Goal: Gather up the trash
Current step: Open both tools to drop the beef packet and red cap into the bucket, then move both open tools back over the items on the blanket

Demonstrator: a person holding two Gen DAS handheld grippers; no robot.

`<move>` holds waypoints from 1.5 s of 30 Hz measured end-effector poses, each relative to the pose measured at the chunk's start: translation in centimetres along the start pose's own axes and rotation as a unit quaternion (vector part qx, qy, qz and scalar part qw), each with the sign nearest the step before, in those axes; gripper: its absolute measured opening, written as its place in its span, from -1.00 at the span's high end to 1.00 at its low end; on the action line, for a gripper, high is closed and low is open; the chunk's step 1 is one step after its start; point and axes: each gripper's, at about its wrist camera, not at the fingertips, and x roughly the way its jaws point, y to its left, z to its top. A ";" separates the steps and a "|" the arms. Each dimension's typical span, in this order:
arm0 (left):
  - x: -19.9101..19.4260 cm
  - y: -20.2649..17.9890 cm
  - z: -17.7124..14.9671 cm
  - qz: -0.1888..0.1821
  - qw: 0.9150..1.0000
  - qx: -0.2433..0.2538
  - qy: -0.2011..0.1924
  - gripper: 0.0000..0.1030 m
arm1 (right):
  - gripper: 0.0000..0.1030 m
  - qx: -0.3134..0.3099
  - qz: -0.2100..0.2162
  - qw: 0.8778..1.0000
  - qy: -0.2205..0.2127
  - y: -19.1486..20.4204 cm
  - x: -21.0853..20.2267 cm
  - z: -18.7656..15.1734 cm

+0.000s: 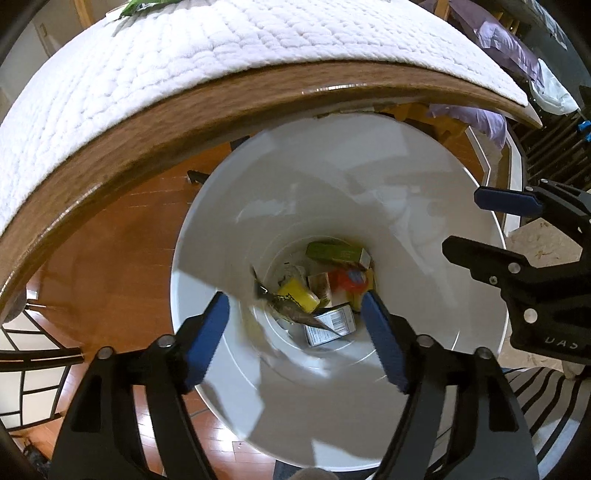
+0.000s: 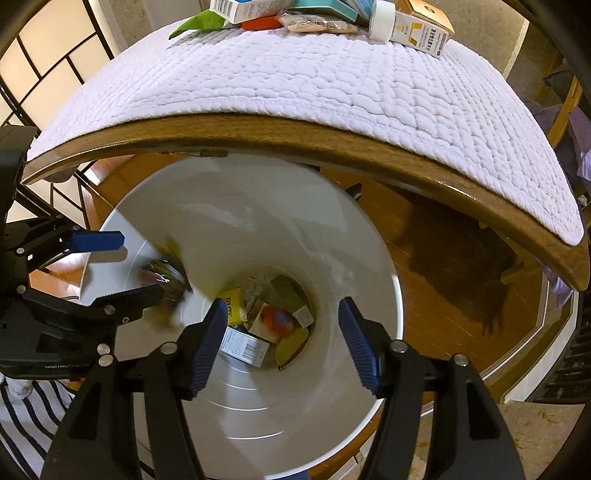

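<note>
A white trash bin (image 1: 332, 177) (image 2: 240, 221) stands on the floor below both grippers. At its bottom lie a green box (image 1: 334, 251), a yellow packet (image 1: 299, 295) (image 2: 231, 306), an orange item (image 2: 277, 319) and a white barcoded box (image 1: 330, 325) (image 2: 243, 347). My left gripper (image 1: 293, 301) (image 2: 125, 267) is open over the bin. A dark crumpled wrapper (image 1: 291, 310) (image 2: 162, 275) shows blurred and loose between its fingers, untouched by the pads. My right gripper (image 2: 282, 306) (image 1: 480, 225) is open above the bin with nothing between its fingers.
A wooden table edge (image 1: 221, 110) (image 2: 332, 136) with a white quilted mat (image 2: 295, 85) overhangs the bin's far side. Boxes, a white bottle (image 2: 382, 18) and a green packet (image 2: 199, 22) lie at the mat's far end. Wood floor (image 1: 110, 266) surrounds the bin.
</note>
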 end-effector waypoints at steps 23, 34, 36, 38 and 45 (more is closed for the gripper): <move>-1.1 0.1 0.0 0.011 1.000 0.011 -0.023 -0.50 | -0.20 -0.004 -0.012 1.000 -0.028 -0.7 -2.1 0.9; -5.1 -0.7 0.8 0.008 0.997 0.030 -0.071 -0.48 | -0.20 -0.005 -0.020 0.996 -0.085 -1.7 -5.8 2.3; -5.6 -0.9 1.0 0.011 0.996 0.035 -0.077 -0.48 | -0.20 -0.005 -0.026 0.995 -0.095 -2.0 -6.4 2.6; -6.3 -1.0 1.2 0.011 0.996 0.038 -0.086 -0.48 | -0.20 -0.004 -0.030 0.994 -0.102 -2.2 -6.9 2.9; -8.6 -0.7 2.3 0.021 0.991 0.040 -0.123 -0.48 | -0.20 -0.004 -0.052 0.991 -0.127 -3.3 -8.0 4.2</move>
